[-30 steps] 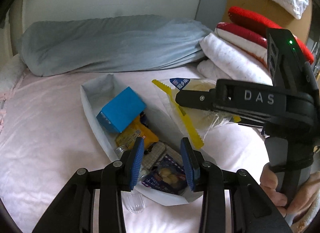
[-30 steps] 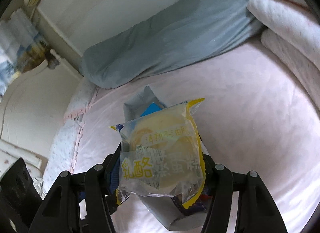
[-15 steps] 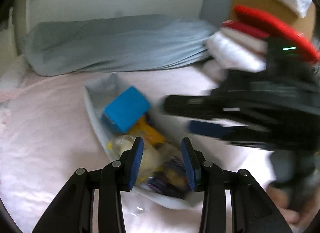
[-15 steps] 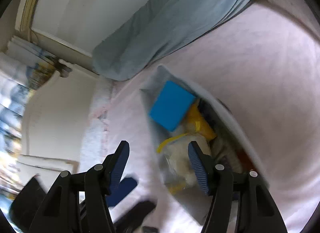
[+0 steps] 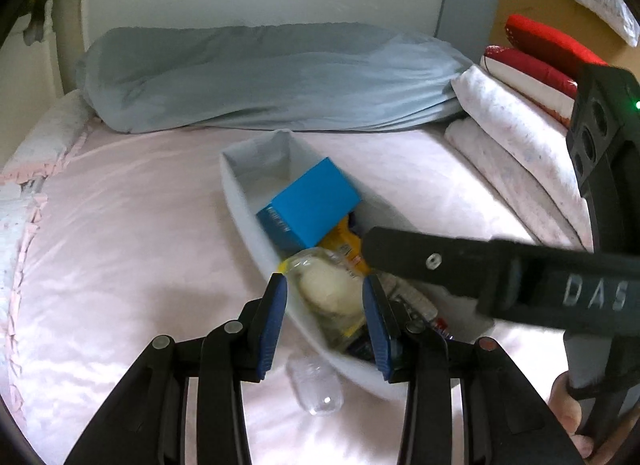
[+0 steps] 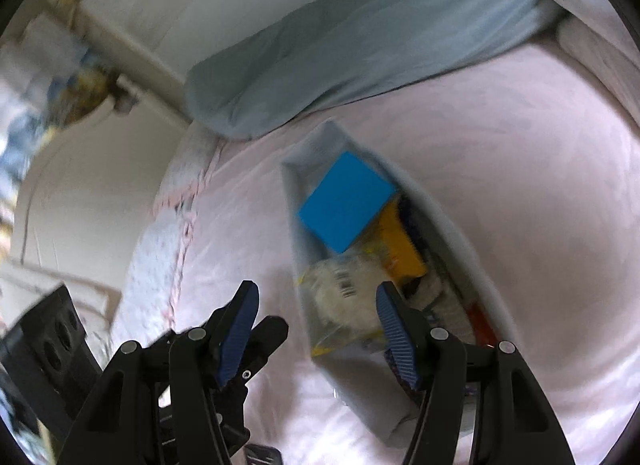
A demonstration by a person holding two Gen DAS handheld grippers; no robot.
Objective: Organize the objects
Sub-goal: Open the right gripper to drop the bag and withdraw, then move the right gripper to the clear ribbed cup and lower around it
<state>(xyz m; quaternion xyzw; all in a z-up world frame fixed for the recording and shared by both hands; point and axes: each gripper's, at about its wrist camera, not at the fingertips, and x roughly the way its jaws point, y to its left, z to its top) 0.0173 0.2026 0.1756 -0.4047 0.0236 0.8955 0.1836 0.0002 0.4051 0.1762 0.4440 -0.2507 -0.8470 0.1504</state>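
A long grey fabric bin (image 5: pixel 240 201) lies on the pink bed. It holds a blue box (image 5: pixel 312 201), a yellow packet (image 5: pixel 346 243), a clear bag with a pale bun (image 5: pixel 328 293) and other packets. In the right wrist view the bin (image 6: pixel 292 193), the blue box (image 6: pixel 346 207) and the bun bag (image 6: pixel 340 301) show too. My left gripper (image 5: pixel 325 321) is open and empty over the bin's near end. My right gripper (image 6: pixel 316 329) is open and empty above the bin; its body (image 5: pixel 500 281) crosses the left wrist view.
A small clear bottle (image 5: pixel 316 389) lies on the sheet beside the bin's near end. A long blue-grey bolster (image 5: pixel 260 77) lies along the headboard. Folded white and red bedding (image 5: pixel 520 105) is stacked at the right.
My right gripper has opened and let the bun bag go; the bag now lies in the bin. The right gripper has drawn back. The left gripper has barely moved.
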